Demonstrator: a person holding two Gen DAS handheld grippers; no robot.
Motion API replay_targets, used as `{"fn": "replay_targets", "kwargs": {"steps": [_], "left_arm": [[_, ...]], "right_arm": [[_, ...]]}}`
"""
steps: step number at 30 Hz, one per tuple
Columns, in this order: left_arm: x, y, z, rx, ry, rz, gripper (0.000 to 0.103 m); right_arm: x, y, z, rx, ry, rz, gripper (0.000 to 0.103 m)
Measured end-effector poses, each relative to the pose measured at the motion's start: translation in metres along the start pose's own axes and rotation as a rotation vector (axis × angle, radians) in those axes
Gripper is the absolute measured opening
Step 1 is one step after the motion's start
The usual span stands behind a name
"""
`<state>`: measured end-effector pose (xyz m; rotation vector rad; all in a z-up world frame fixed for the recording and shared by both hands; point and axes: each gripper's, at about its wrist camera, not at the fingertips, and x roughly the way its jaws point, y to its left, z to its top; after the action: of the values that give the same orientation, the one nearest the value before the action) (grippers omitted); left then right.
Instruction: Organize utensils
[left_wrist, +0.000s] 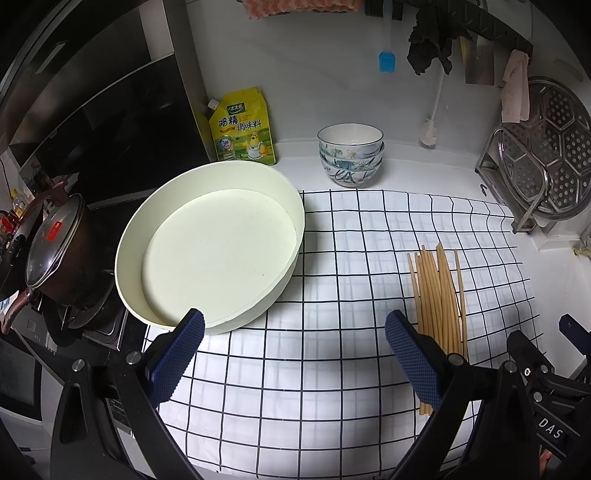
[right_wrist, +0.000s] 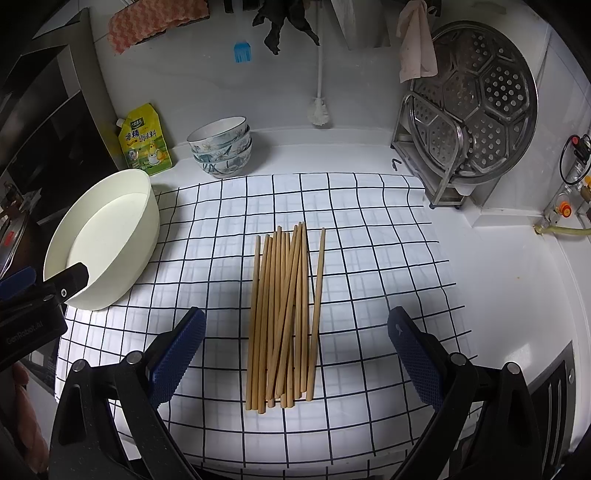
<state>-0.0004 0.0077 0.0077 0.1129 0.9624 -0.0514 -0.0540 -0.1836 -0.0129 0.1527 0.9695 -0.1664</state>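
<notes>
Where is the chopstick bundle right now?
The chopsticks lie loose on the checked cloth, centred ahead of the open right gripper, with the cream round basin to their left and the stacked bowls behind.

Loose bundle of pale wooden chopsticks (right_wrist: 282, 314), lying flat, roughly parallel, one slightly apart, on checked cloth (right_wrist: 369, 258)

Pretty clearly a home kitchen: lidded pot (left_wrist: 55, 254) on a gas stove, stacked bowls (left_wrist: 351, 155), chicken-powder seasoning pouch (left_wrist: 243, 127), steamer rack (right_wrist: 476, 99) propped against the wall.
</notes>
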Motion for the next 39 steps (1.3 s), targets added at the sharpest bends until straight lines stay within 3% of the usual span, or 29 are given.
{"fn": "replay_targets", "kwargs": {"steps": [39], "left_arm": [[0.0076, -0.0039, -0.0038, 0.002, 0.021, -0.004, 0.096]], "right_arm": [[0.0041, -0.0015, 0.0014, -0.009, 0.015, 0.013, 0.094]]}}
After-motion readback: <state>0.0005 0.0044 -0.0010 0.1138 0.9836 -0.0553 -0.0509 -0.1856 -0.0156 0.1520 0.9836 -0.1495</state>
